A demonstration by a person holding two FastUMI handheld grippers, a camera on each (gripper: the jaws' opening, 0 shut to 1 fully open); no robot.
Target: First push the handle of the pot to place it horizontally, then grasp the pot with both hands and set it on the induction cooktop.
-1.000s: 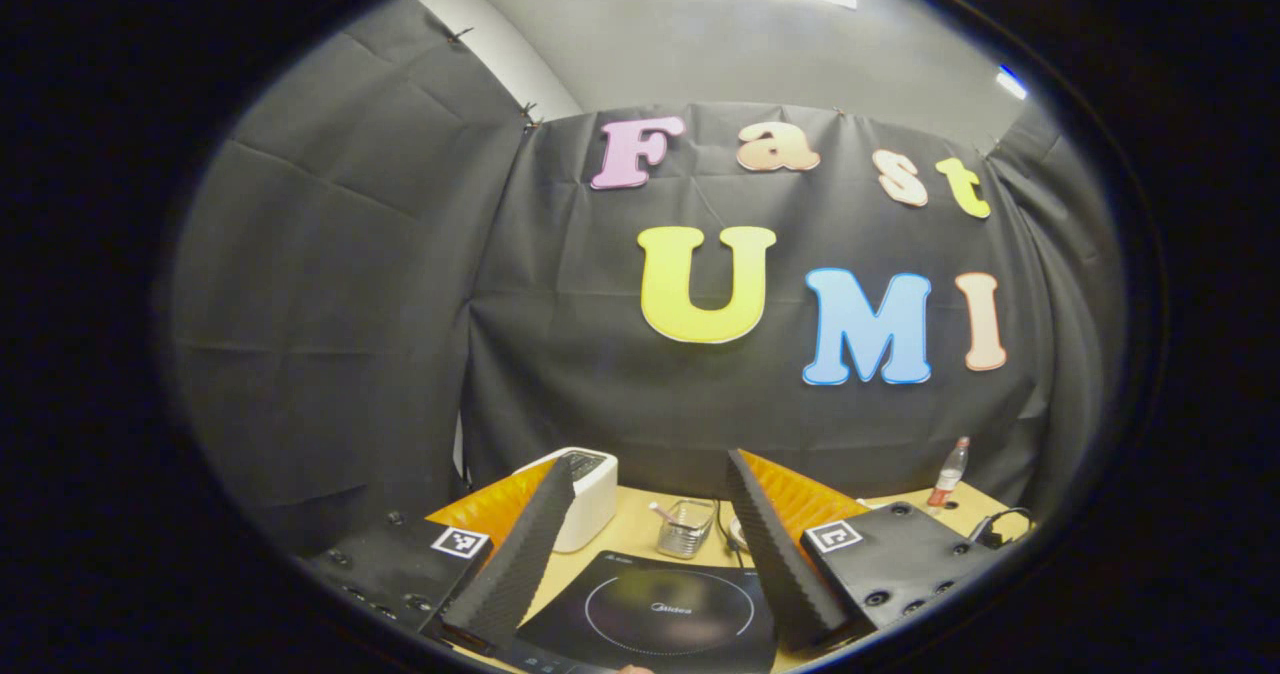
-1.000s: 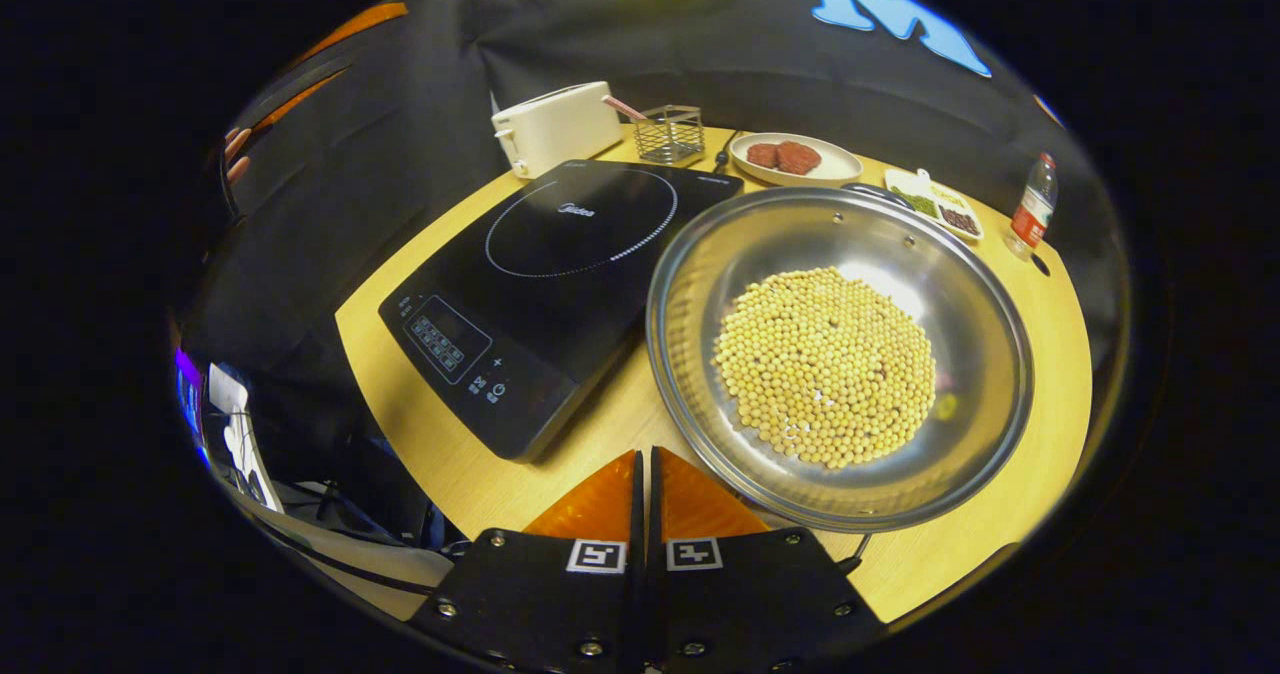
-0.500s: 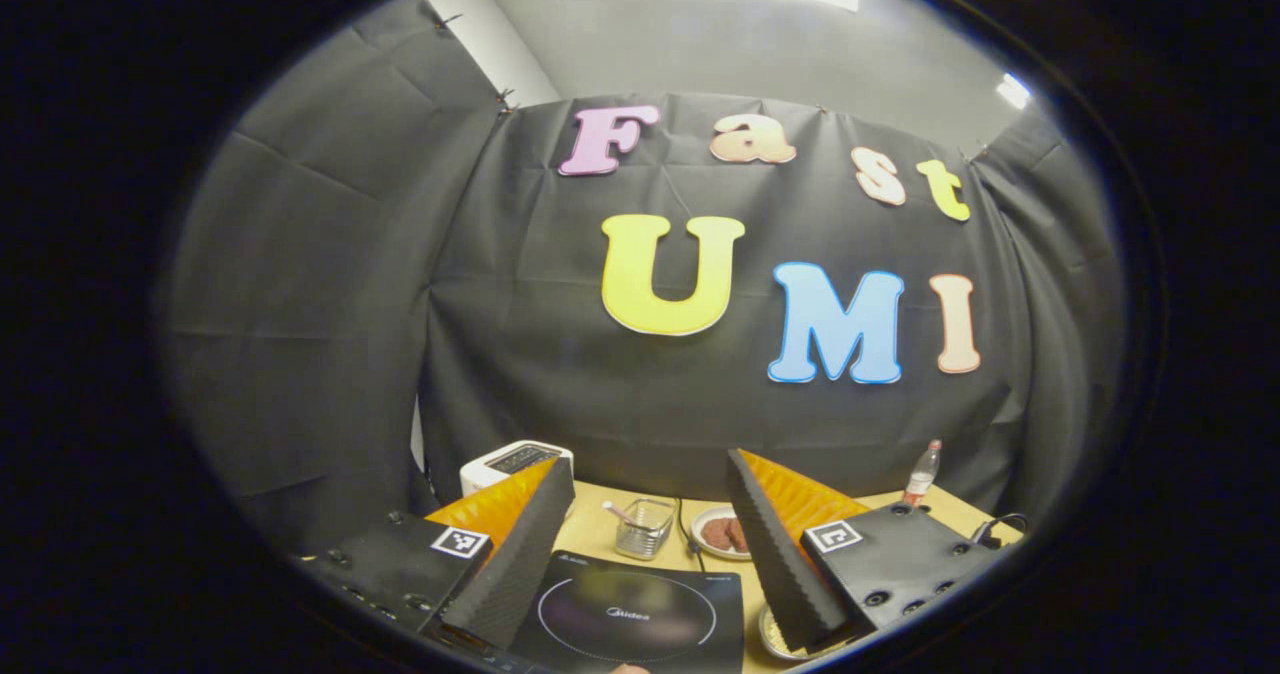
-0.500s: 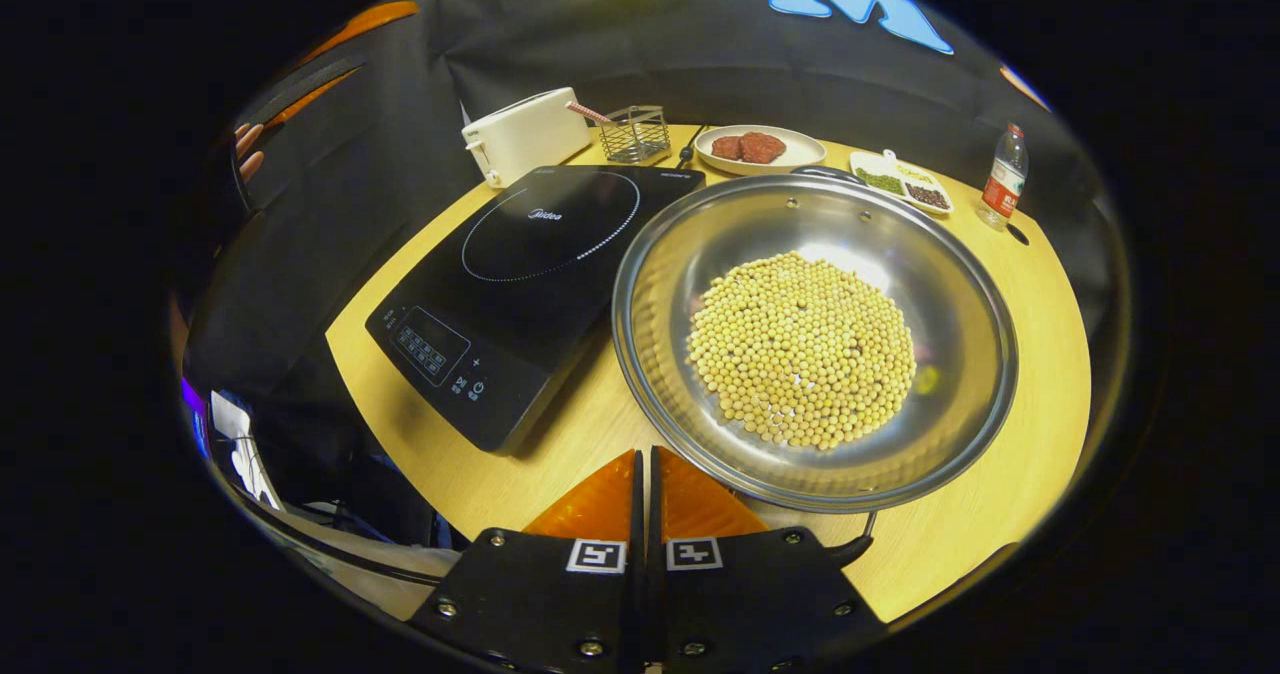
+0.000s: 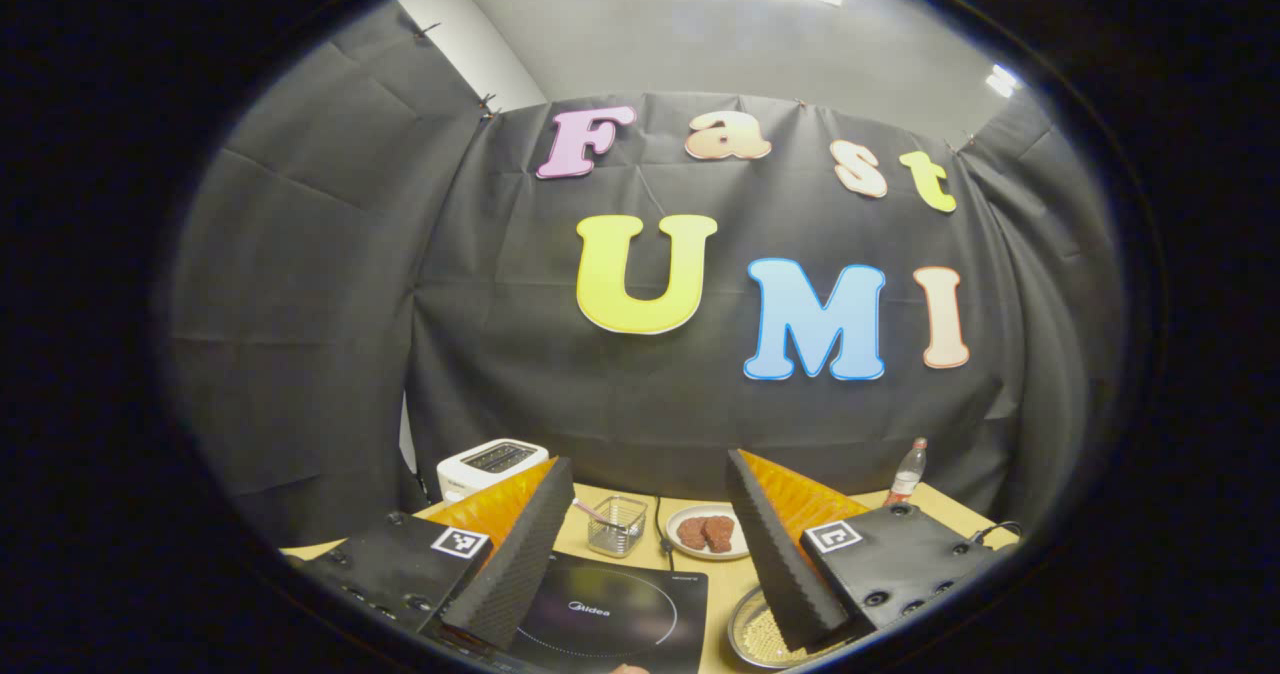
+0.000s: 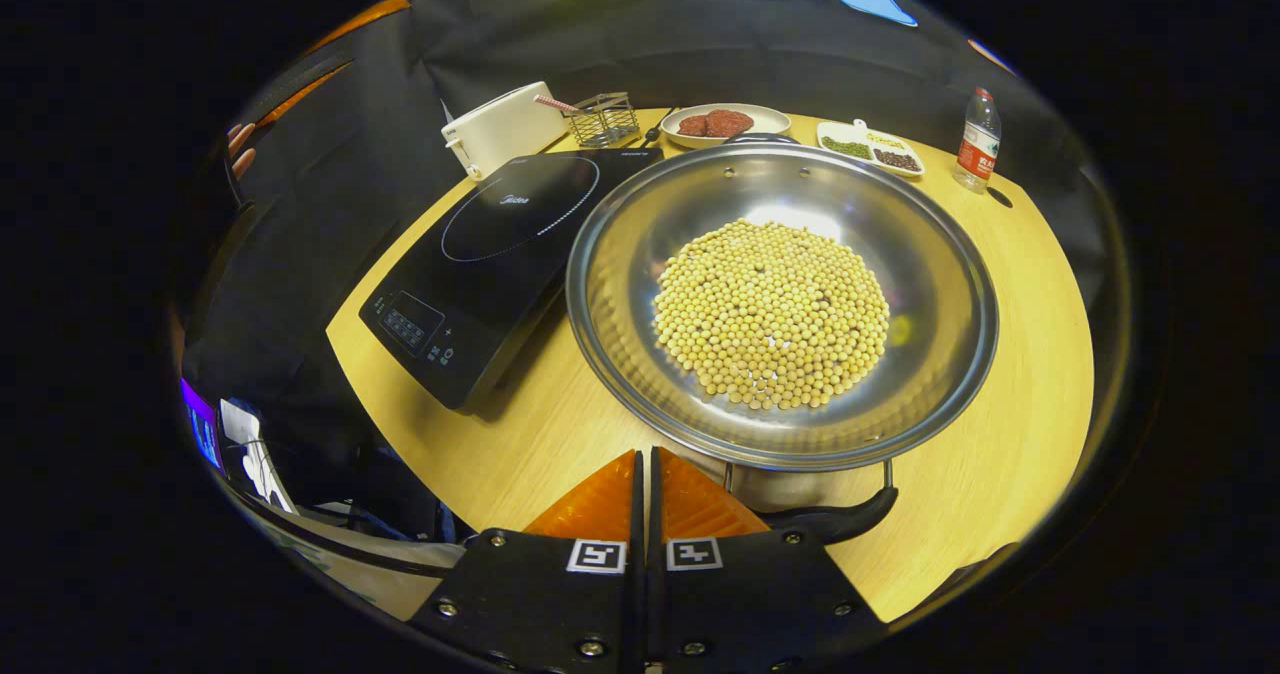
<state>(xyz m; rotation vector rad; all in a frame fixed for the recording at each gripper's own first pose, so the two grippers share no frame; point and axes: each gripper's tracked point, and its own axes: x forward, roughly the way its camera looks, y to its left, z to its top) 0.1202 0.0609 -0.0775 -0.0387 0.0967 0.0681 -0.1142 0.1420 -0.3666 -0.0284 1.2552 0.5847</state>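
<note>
A round wooden table (image 6: 1010, 454) stands in a booth hung with black cloth. The pot (image 6: 780, 299) sits near the table's front edge, right of the middle, its left rim just beside the cooktop (image 6: 490, 254), perhaps overlapping its corner. It is a wide, shallow steel pan, stiff and smooth, and probably slippery at the rim; the heap of beans (image 6: 770, 314) in it adds weight and would roll or spill if the pan tips, so I judge it must travel level. The sound places to take hold are its two handles: a dark one at the front (image 6: 835, 524), just under the rim and lying level or nearly so, and a second at the back rim (image 6: 760, 138) (mostly hidden, so its angle cannot be told).

The right gripper (image 6: 645, 474) has its fingers pressed together, holding nothing, just left of the front handle. The left gripper (image 5: 645, 534) is spread wide and empty, raised above the cooktop's front.

Counted: one pot, two handles, one cooktop, and along the back edge one toaster (image 6: 500, 134), one wire basket (image 6: 603, 122), one plate (image 6: 725, 124) with two patties, one two-part dish (image 6: 870, 148), one bottle (image 6: 977, 139)
</note>
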